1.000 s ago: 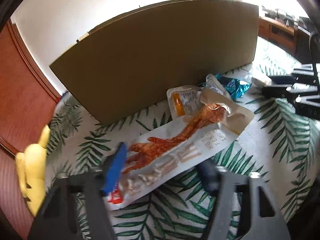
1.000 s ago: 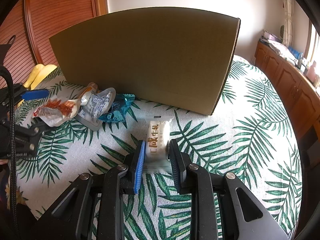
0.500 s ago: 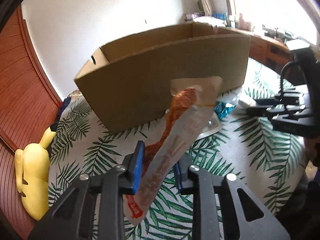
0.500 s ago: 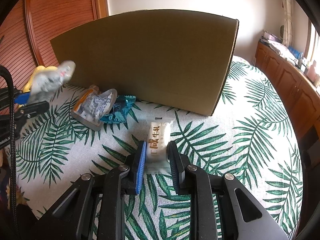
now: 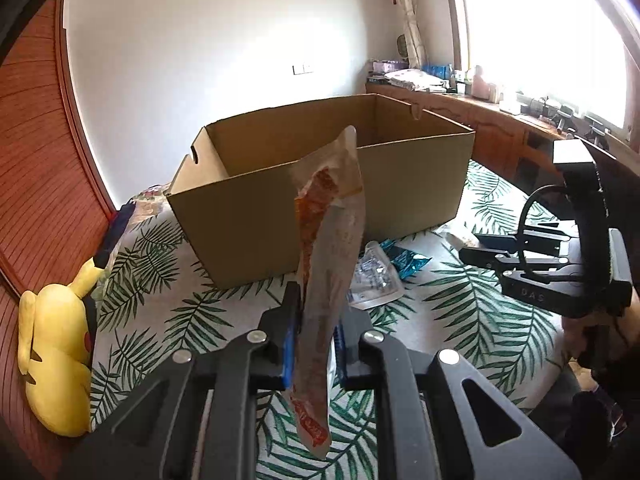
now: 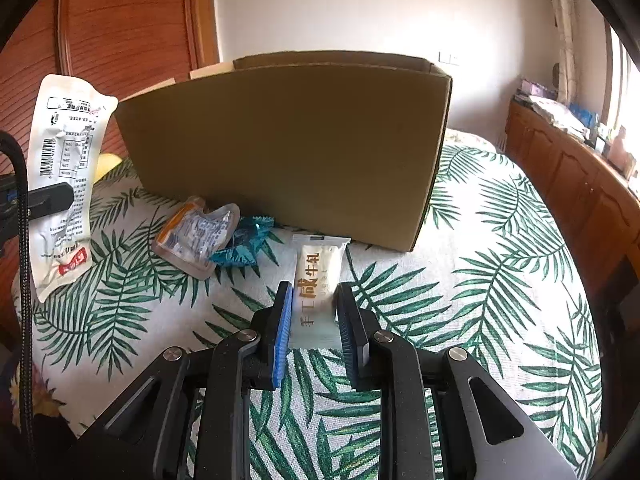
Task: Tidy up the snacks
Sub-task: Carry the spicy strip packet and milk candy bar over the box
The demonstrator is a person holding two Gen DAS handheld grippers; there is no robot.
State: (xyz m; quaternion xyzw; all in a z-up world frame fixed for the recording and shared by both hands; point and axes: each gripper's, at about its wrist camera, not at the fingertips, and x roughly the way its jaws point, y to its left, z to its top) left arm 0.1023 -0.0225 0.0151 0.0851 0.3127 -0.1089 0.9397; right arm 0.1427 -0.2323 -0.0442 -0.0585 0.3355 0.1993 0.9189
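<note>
Snacks are mostly unpacked—my left gripper point(image 5: 314, 330) has just closed on the long pouch point(image 5: 330, 248), lifted toward the empty cardboard box point(image 5: 320, 184) at twelve o'clock. My right gripper point(image 6: 314, 320) pinches the nougat bar point(image 6: 316, 288) on the cloth; two packets point(image 6: 196, 236) wait at ten o'clock.

Right gripper point(image 6: 311, 316) closed on a small white rectangular candy packet with gold lettering point(image 6: 316, 288), blue-padded fingers point(image 6: 281, 328) pressing both sides; packet lies on the palm-leaf print bedspread point(image 6: 480, 300). Beyond it stands a large brown cardboard box point(image 6: 288, 148). Left of the packet, just before the box: a clear flat pouch with an orange edge point(image 6: 192, 236) touching a crumpled teal foil wrapper point(image 6: 244, 246). Far left, the left gripper point(image 6: 44, 200) holds a long white plastic snack bag with printed label point(image 6: 64, 168) upright, clear of the bedspread.
</note>
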